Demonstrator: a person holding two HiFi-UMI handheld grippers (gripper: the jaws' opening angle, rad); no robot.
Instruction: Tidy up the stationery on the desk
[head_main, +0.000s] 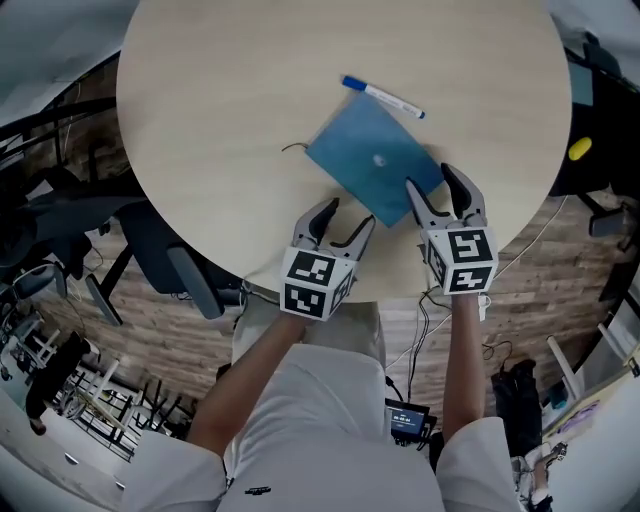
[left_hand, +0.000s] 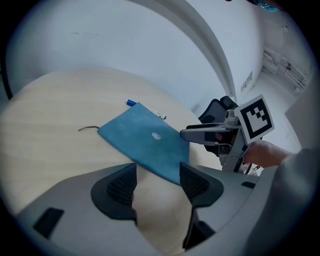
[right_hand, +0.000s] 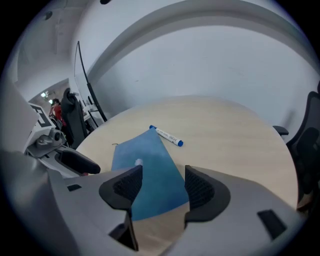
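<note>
A flat blue pouch (head_main: 375, 160) with a small white snap lies on the round pale wooden table (head_main: 220, 110). A white marker with blue caps (head_main: 383, 97) rests just beyond the pouch's far corner. A short thin cord (head_main: 292, 147) lies at its left edge. My left gripper (head_main: 346, 218) hovers open at the pouch's near-left corner, nothing between its fingers. My right gripper (head_main: 438, 190) stands open over the pouch's near-right corner. The pouch (left_hand: 145, 142) shows ahead of the left jaws, and the pouch (right_hand: 147, 172) runs under the right jaws, with the marker (right_hand: 167, 136) beyond.
The table's near edge (head_main: 330, 295) is right under both grippers. Dark office chairs (head_main: 150, 250) stand at the left below the table, another chair (head_main: 590, 130) at the right. Cables trail on the wooden floor (head_main: 430, 340).
</note>
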